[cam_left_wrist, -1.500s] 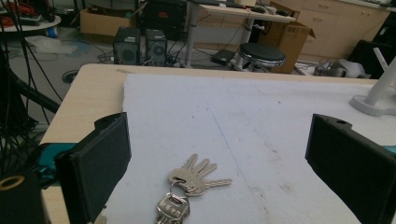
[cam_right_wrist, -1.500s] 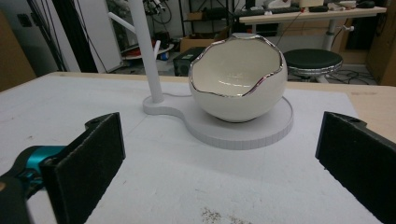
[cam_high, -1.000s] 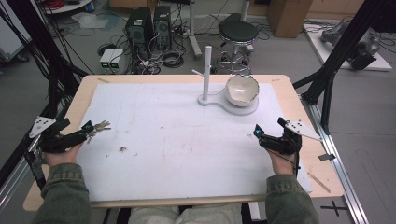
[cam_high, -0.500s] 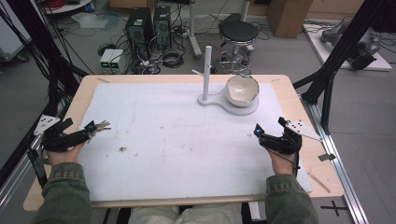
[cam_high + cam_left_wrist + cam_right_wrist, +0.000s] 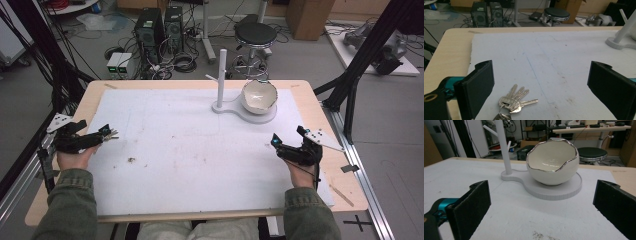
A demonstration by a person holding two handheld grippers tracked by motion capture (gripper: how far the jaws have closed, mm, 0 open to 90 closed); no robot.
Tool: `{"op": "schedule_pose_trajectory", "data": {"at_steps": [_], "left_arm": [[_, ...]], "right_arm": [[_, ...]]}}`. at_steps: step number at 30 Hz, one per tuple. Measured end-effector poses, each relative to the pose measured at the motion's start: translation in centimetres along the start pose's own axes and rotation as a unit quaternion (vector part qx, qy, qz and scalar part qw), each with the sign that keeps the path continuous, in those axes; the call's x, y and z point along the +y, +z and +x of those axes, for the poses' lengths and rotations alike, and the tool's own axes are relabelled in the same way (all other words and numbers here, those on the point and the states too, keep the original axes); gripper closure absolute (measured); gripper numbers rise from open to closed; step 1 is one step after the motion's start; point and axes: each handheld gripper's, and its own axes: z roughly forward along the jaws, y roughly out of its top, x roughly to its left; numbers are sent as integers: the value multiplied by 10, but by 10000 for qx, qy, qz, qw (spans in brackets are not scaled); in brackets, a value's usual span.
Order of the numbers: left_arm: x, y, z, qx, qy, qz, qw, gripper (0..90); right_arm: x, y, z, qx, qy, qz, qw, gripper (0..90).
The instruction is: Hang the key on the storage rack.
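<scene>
At lower left of the high view, left gripper w/ jaws spread is hovering by silver metal key bunch; right gripper, lower right, is gaping too.

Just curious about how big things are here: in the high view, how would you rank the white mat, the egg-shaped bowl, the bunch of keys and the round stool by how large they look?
1. White mat, by far the largest.
2. Round stool and egg-shaped bowl: these look alike, and the stool stands farther off, so no ranking.
3. Bunch of keys, smallest.
</scene>
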Motion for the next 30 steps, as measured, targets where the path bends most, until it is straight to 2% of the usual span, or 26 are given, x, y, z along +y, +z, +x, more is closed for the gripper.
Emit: {"op": "schedule_pose_trajectory", "data": {"at_steps": [4, 9, 10, 16, 17, 18, 21, 24, 25, 26, 27, 28, 29, 30], "left_arm": [[5, 6, 2, 13, 116, 116, 9999, 76], [7, 15, 7, 29, 158, 303, 9994, 84], [8, 21, 10, 51, 204, 491, 9986, 84], [11, 31, 16, -25, 153, 728, 9972, 84], [12, 33, 18, -65, 124, 794, 9967, 84], [14, 37, 20, -118, 147, 956, 9952, 80], [16, 39, 22, -133, 158, 1024, 9945, 80], [19, 43, 26, -138, 191, 1211, 9924, 81], [19, 43, 26, -138, 191, 1211, 9924, 81], [17, 46, 29, -151, 129, 1309, 9912, 81], [17, 46, 29, -151, 129, 1309, 9912, 81], [15, 49, 32, -154, 146, 1469, 9889, 81], [15, 49, 32, -154, 146, 1469, 9889, 81], [12, 52, 36, -187, 105, 1578, 9872, 81]], "right_arm": [[0, 1, 3, 2, -139, 41, 9999, 4], [0, 0, 5, 71, -158, 69, 9998, 4], [0, -1, 6, 79, -203, 93, 9997, 4], [-1, 1, 7, 109, -320, 182, 9993, 4], [-1, 1, 7, 109, -320, 182, 9993, 4], [-1, 1, 8, 153, -330, 197, 9991, 4], [-1, 1, 8, 164, -330, 199, 9991, 4], [-1, 0, 9, 149, -318, 179, 9992, 4], [-1, 0, 9, 149, -318, 179, 9992, 4], [-1, 0, 9, 154, -316, 177, 9992, 4], [-1, 0, 9, 154, -316, 177, 9992, 4], [-1, 0, 9, 171, -317, 186, 9992, 4], [-1, 0, 9, 168, -336, 189, 9991, 4], [-1, 0, 9, 168, -317, 190, 9992, 4]]}}
